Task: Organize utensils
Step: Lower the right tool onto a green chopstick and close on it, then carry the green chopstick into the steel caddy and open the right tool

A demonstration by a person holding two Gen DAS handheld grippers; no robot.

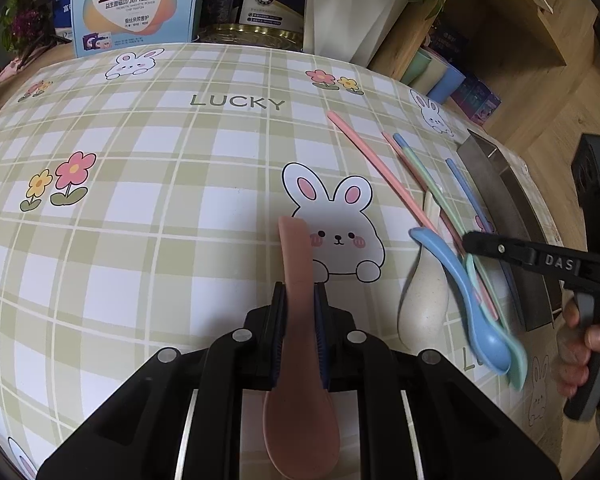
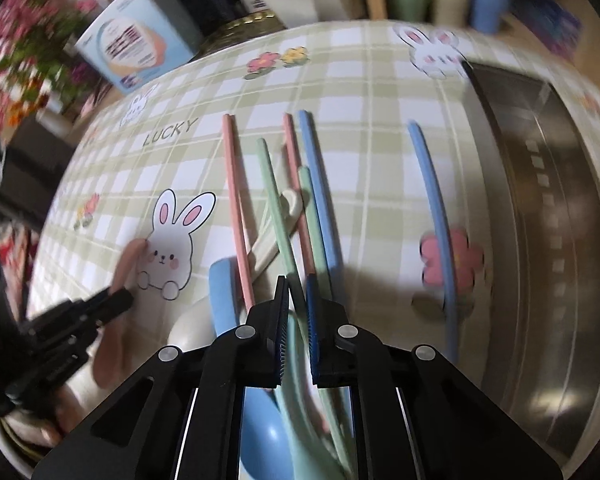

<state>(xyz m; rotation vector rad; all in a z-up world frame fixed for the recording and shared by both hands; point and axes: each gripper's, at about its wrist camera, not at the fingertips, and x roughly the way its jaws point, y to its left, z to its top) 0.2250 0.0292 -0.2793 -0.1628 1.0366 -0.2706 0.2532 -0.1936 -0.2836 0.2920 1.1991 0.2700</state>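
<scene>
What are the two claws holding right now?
Left claw: shut on the pink spoon.
Right claw: closed around the green spoon; the blue spoon sits just beside it.

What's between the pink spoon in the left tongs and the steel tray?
The utensil pile. The pink spoon sits clamped in the left tongs; toward the steel tray lie the cream spoon, the pink, green and blue chopsticks, plus the right tongs gripping the green spoon with the blue spoon beside it.
</scene>
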